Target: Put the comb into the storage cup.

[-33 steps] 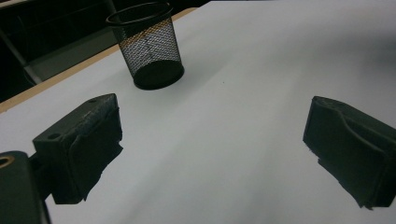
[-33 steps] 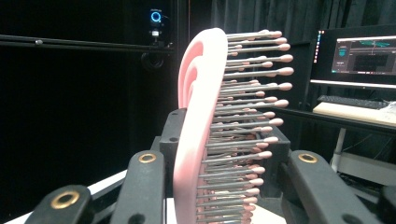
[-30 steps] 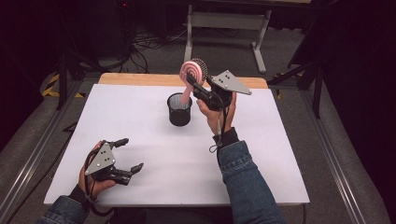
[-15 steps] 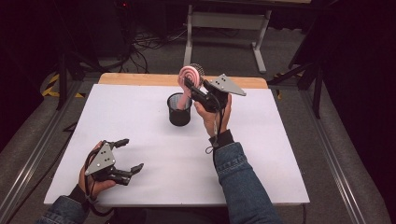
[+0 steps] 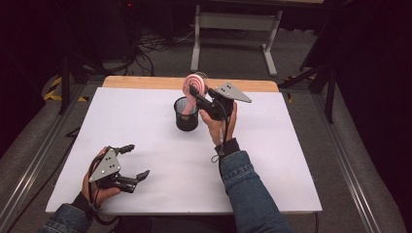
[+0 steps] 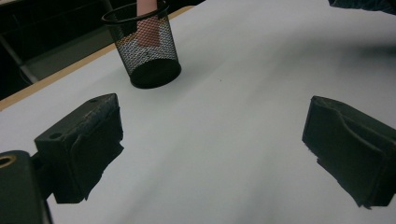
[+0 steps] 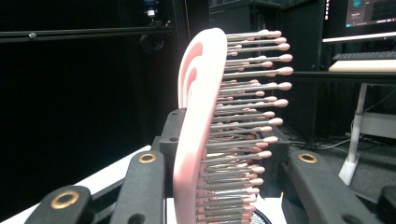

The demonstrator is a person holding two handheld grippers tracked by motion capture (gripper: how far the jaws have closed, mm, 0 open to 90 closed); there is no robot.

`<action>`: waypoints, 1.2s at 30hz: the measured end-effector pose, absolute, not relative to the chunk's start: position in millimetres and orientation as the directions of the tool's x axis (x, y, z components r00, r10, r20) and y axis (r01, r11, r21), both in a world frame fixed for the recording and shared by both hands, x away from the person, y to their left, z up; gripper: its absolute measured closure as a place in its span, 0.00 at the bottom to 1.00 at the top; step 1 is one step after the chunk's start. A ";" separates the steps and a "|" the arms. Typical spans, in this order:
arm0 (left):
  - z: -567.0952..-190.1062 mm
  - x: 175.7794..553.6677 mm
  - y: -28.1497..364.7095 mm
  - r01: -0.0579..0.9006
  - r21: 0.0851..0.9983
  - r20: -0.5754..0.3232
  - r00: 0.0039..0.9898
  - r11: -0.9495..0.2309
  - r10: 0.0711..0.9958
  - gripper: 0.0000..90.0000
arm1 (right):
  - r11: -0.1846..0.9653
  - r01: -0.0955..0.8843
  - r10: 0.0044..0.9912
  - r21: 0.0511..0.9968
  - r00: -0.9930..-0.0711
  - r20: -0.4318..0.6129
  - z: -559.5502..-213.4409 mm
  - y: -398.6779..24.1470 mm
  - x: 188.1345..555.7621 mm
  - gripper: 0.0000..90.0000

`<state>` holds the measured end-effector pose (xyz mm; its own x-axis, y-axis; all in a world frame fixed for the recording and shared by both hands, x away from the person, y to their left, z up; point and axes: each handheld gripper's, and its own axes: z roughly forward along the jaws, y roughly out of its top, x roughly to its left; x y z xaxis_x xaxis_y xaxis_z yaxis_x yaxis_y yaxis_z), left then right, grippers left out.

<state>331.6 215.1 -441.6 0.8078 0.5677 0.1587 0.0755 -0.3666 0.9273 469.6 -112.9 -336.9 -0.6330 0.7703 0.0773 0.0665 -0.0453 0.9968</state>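
A pink hairbrush (image 5: 193, 83) with a round head stands nearly upright, my right gripper (image 5: 198, 95) shut on it just below the head. In the right gripper view the brush (image 7: 201, 116) shows its bristles pointing right between the jaws. Its handle reaches down into a black mesh cup (image 5: 186, 116) at the table's far middle. The left gripper view shows the pink handle (image 6: 148, 35) inside the cup (image 6: 152, 58). My left gripper (image 5: 137, 161) rests at the near left of the table, open, with nothing between its jaws (image 6: 210, 144).
The white table top (image 5: 291, 160) has a wooden strip (image 5: 141, 82) along its far edge. Behind it stand a grey metal frame (image 5: 233, 22) and floor cables. Black stands flank the table on both sides.
My right gripper has carried the brush a little left and down, so the handle now sits in the cup. The left gripper has not moved.
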 end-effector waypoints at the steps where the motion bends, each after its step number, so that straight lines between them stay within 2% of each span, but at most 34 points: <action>1: -441.6 331.7 215.0 0.076 0.928 0.157 0.808 -0.365 0.568 0.07 | -0.049 0.072 0.770 0.996 -0.632 0.084 -338.1 -112.6 469.9 0.70; 36: -442.9 332.9 213.9 0.082 0.923 0.156 0.812 -0.375 0.563 0.07 | -0.063 0.157 0.767 0.986 -0.624 0.149 -371.0 -112.3 474.5 0.69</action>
<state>332.9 213.9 -442.9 0.8117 0.5628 0.1563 0.0822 -0.3749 0.9234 474.5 -112.3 -371.0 -0.6237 0.7674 0.1486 0.1574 -0.0629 0.9855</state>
